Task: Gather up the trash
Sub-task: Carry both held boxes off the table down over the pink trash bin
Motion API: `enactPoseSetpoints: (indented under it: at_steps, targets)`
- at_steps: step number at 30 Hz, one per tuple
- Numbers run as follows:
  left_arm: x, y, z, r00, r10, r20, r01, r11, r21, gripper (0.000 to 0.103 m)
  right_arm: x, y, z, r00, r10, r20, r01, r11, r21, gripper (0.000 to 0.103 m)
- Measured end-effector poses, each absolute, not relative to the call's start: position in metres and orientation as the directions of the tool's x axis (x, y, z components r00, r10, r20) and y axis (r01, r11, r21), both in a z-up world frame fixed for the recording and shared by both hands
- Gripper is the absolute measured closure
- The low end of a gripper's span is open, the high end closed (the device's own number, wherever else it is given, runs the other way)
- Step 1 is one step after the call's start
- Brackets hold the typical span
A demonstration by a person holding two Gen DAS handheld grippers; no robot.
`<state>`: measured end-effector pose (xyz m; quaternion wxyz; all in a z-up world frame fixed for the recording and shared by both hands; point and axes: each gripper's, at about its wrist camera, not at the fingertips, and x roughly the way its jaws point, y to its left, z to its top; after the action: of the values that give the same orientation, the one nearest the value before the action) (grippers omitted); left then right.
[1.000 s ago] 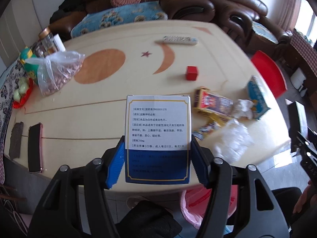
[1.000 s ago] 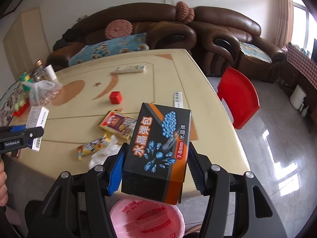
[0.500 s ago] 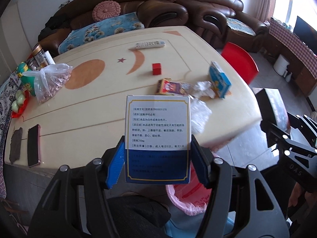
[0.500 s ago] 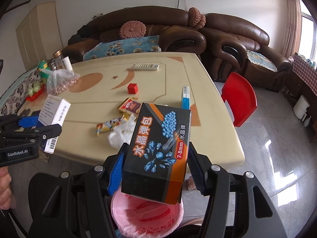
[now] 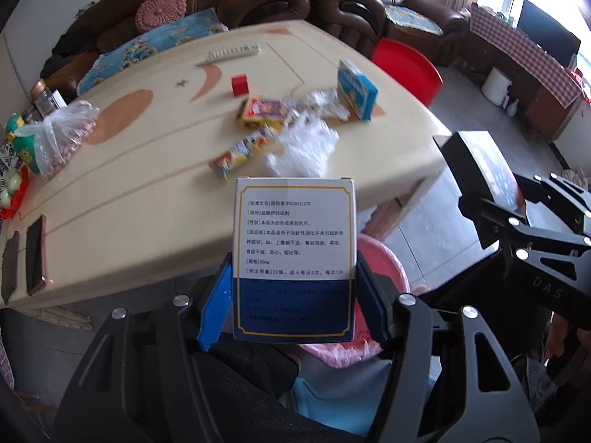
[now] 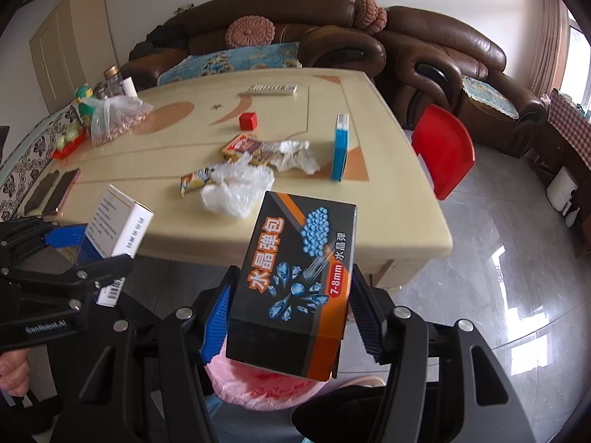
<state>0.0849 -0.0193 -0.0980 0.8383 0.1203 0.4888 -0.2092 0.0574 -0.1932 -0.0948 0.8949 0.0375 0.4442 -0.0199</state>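
My left gripper [image 5: 293,295] is shut on a white and blue medicine box [image 5: 293,254], held off the table's near edge above a pink-lined trash bin [image 5: 384,269]. My right gripper [image 6: 290,313] is shut on a black and orange box [image 6: 295,288], held right over the pink bin [image 6: 266,387]. The left gripper with its medicine box [image 6: 118,232] shows at the left of the right wrist view. The right gripper's box [image 5: 480,181] shows at the right of the left wrist view. Snack wrappers [image 6: 240,147], crumpled plastic [image 6: 236,188] and a blue carton [image 6: 340,151] lie on the table [image 6: 147,170].
A red cube [image 6: 247,121], a remote [image 6: 271,89], a bag of nuts [image 6: 114,118], a phone [image 6: 61,192] and jars [image 6: 110,81] are on the table. A red chair [image 6: 443,147] stands at its right. Brown sofas [image 6: 424,44] stand behind.
Both grippers have drawn back from the table and lowered toward the pink bin, each still holding its box. The table now sits farther away in both views.
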Motion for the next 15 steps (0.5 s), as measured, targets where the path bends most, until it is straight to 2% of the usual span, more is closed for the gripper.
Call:
enactPoseSetpoints:
  at_steps: [15]
  targets:
    - [0.078,-0.041,-0.179,0.278,-0.230,-0.933,0.526,0.849,-0.052,0.042,0.066,-0.187,-0.169,0.453,0.062,-0.889,0.042,0.995,0.090,0.046]
